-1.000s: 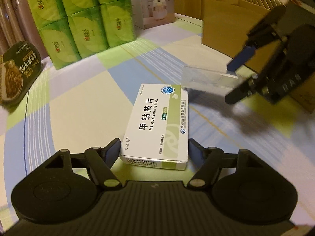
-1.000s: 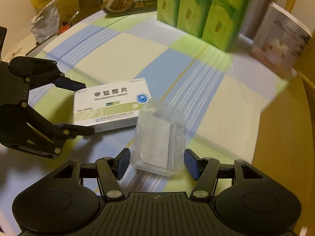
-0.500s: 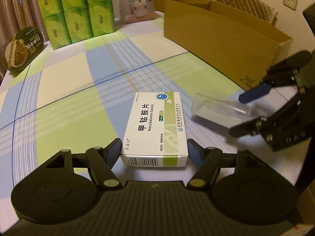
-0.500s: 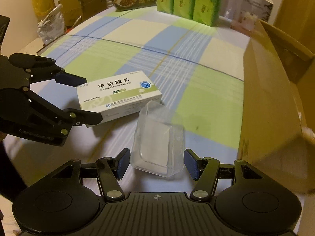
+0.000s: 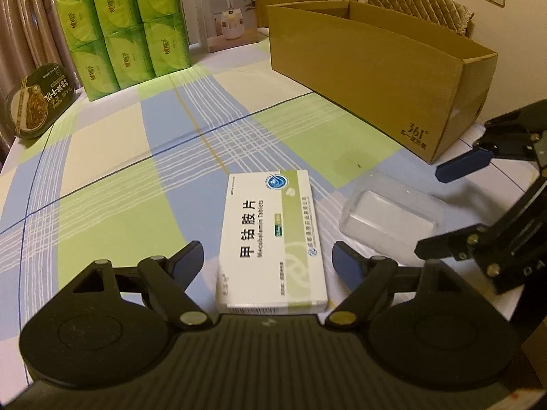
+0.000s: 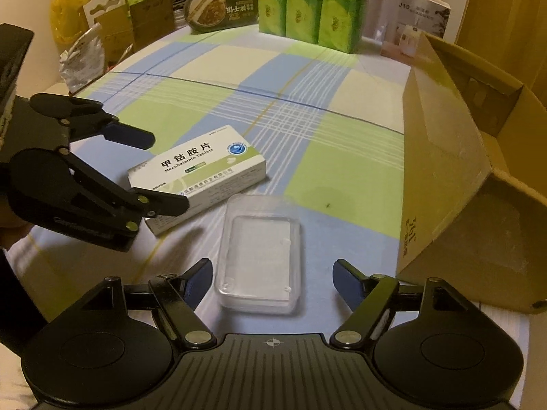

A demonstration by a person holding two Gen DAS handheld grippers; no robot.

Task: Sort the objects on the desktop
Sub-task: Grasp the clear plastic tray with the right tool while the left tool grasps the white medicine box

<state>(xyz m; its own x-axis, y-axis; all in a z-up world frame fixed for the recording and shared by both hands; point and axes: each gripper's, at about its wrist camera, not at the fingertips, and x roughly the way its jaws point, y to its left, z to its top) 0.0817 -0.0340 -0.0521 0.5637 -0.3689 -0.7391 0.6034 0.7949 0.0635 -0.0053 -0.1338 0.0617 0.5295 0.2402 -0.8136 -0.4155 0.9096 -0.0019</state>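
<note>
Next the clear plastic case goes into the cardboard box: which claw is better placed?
Right. The right claw, jaws opening, straddles the clear plastic case, with the open brown cardboard box beside it. The left claw straddles the white medicine box.

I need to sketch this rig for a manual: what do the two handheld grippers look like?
Both match: the left gripper and right gripper have matte black ribbed bodies, two round discs, black linkage arms with brass-coloured rivets and dark blue finger pads. No cables or sleeves are visible.
</note>
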